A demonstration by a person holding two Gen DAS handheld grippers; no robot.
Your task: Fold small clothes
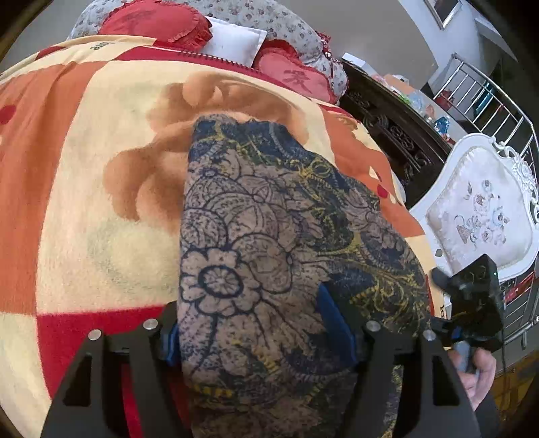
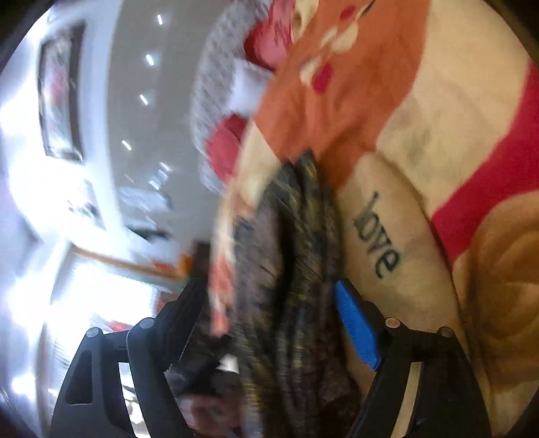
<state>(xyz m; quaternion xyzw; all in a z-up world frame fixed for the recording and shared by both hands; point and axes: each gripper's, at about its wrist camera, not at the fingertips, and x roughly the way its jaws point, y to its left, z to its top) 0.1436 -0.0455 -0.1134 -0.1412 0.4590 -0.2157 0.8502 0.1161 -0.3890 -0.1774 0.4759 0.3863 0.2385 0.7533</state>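
Note:
A small garment (image 1: 269, 236) in beige and navy flower print with yellow chains lies on the blanket-covered bed (image 1: 84, 188). My left gripper (image 1: 259, 333) is shut on its near edge, and the cloth bulges between the blue pads (image 1: 337, 326). My right gripper (image 2: 276, 320) is shut on a bunched part of the same garment (image 2: 296, 252). That view is tilted and blurred. The right gripper also shows in the left wrist view (image 1: 471, 303), at the garment's right edge.
Red heart-shaped pillows (image 1: 158, 20) and a flowered quilt (image 1: 276, 20) lie at the bed's head. A dark carved cabinet (image 1: 387, 118), a white upholstered chair (image 1: 478, 205) and a metal rack (image 1: 488, 87) stand to the right of the bed. The blanket carries the word "love" (image 2: 377, 236).

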